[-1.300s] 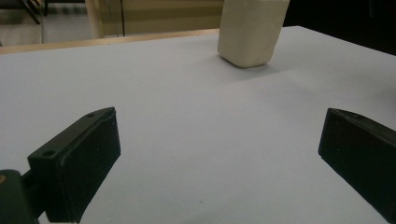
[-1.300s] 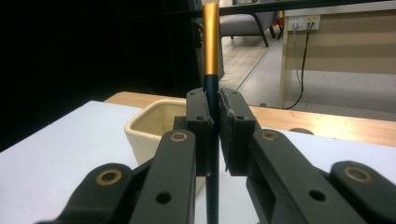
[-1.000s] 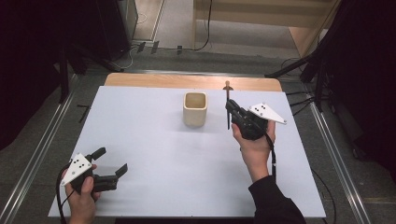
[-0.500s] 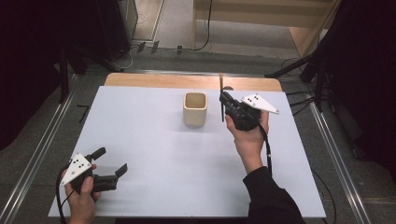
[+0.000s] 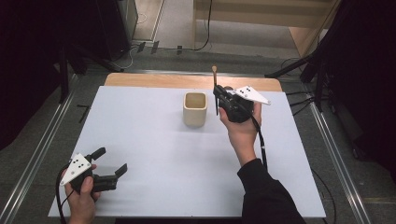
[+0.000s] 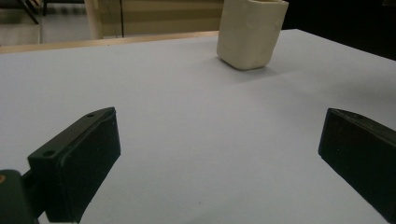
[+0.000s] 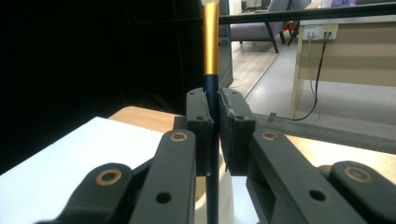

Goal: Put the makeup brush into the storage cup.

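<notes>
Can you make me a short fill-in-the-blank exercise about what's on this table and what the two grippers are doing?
1. The right gripper is shut on a thin ____ with a gold upper part.
2. The cream cup stands on the white table just to the ____ of that gripper in the high view.
3. The left gripper rests near the table's front edge with its jaws ____.
4. Inside, the cup looks ____.

Missing words: stick; left; open; empty

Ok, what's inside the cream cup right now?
From the high view the cream cup looks empty, though its floor is shadowed. The pen is upright in the right claw, beside the cup, not in it.
</notes>
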`<state>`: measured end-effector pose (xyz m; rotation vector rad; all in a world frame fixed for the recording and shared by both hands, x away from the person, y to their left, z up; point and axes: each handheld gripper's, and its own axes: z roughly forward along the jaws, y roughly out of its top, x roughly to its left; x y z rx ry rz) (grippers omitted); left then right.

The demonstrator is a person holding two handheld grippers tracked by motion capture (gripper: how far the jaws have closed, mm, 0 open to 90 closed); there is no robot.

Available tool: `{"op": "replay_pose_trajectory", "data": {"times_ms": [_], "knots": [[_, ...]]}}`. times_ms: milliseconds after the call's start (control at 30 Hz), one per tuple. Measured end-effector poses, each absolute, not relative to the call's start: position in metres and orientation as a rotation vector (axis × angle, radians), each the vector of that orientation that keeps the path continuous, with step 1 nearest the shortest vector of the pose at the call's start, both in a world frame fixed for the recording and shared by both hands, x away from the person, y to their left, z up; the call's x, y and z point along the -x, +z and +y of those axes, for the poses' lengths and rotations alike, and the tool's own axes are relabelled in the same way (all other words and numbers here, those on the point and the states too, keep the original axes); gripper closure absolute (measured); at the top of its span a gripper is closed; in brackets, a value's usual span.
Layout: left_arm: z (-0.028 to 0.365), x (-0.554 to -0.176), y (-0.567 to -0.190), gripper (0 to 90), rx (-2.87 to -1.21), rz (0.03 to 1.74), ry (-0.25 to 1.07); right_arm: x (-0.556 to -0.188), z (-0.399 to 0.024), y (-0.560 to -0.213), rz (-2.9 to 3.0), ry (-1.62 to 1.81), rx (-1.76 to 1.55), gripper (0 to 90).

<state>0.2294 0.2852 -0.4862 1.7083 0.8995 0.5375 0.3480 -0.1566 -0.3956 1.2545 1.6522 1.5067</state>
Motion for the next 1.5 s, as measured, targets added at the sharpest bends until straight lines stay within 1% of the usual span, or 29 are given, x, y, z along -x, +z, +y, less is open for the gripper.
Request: {"op": "replay_pose_trajectory", "data": {"times_ms": [633, 1100, 1500], "knots": [[0.285, -0.23, -0.487, 0.0, -1.701, 0.902, 0.53, -0.375, -0.137, -0.393, 1.656, 1.532, -1.246, 84.7], [0.285, -0.23, -0.487, 0.0, -1.705, 0.899, 0.527, -0.387, -0.122, -0.388, 1.674, 1.537, -1.219, 84.8], [0.285, -0.23, -0.487, 0.0, -1.707, 0.897, 0.527, -0.396, -0.117, -0.392, 1.69, 1.537, -1.211, 84.8]]}}
